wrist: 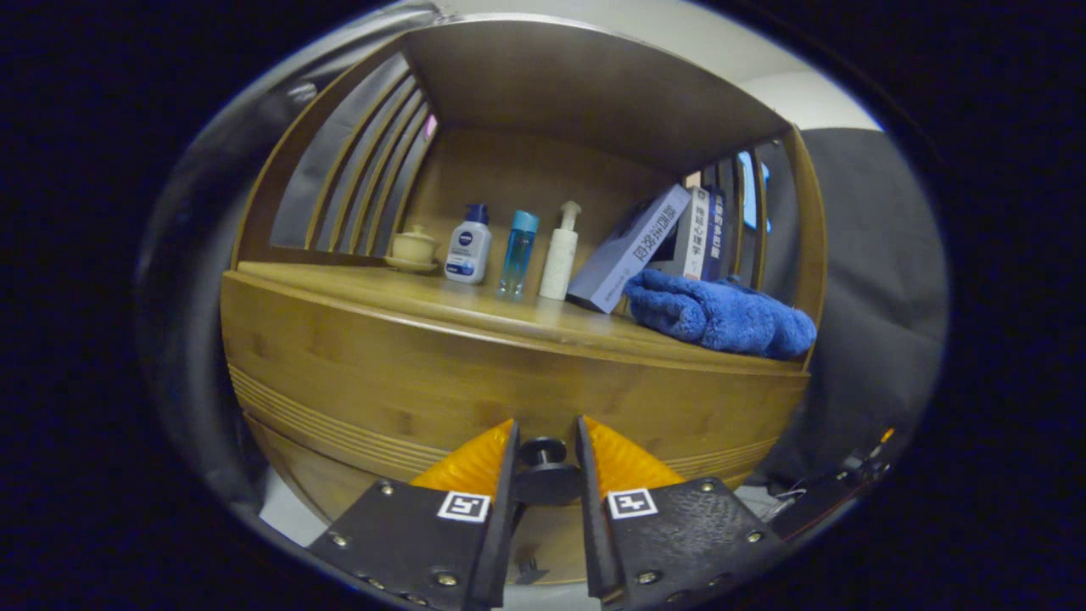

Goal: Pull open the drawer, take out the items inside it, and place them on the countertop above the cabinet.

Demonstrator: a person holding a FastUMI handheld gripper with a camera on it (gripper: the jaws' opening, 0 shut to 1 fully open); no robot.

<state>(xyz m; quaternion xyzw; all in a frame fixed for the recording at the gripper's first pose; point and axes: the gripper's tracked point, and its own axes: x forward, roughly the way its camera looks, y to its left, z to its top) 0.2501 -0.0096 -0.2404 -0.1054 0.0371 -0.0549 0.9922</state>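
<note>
A wooden cabinet has a drawer front (373, 382) with a dark round knob (544, 465). My gripper (545, 445) is at that knob, which sits between the two fingers with both pressing on its sides. The drawer's inside is hidden behind its front panel. Above the drawer runs the wooden countertop (475, 312), a shelf with slatted side walls and a wooden roof.
On the countertop stand a small lidded cup (414, 247), a white bottle with a dark cap (469, 246), a clear blue bottle (517, 253) and a white pump bottle (559, 253). Leaning books (632, 250) and a folded blue towel (721, 316) lie to the right.
</note>
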